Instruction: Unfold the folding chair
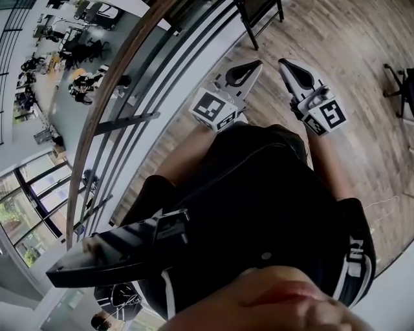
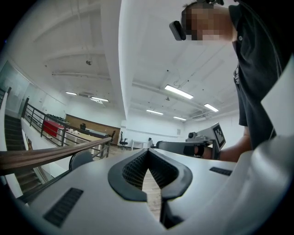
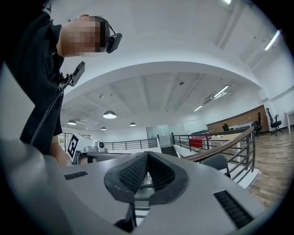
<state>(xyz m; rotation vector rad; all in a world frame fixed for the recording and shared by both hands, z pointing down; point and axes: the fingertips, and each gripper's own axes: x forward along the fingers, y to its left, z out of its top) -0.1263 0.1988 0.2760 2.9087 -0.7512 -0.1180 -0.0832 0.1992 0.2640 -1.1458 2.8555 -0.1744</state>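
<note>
Left gripper [image 2: 148, 151]: I find the ribbed pads pressed tip to tip and clenched on nothing. Only plank floor shows through the slot beneath them.

Right gripper [image 3: 147, 154]: same condition, pads closed together and empty.

In the head view I see both grippers side by side at upper centre of the frame. Their tips are near each other but apart and point toward the top edge. A marker cube [image 1: 215, 108] sits at the rear of each, toward the wearer. Below them the person's dark shirt [image 1: 259, 213] fills the lower middle of the frame.

A dark-framed chair [image 1: 257, 18] stands on the wooden floor [image 1: 343, 45] at the top edge. It lies just above the left gripper's tips and is clear of both grippers. Only its lower frame is in view, so I cannot tell whether it is folded.

A wood-capped railing [image 1: 116, 97] curves down the left half of the frame, with a lower hall visible beyond it. An office chair base [image 1: 400, 87] sits at the right edge, well apart from the grippers.
</note>
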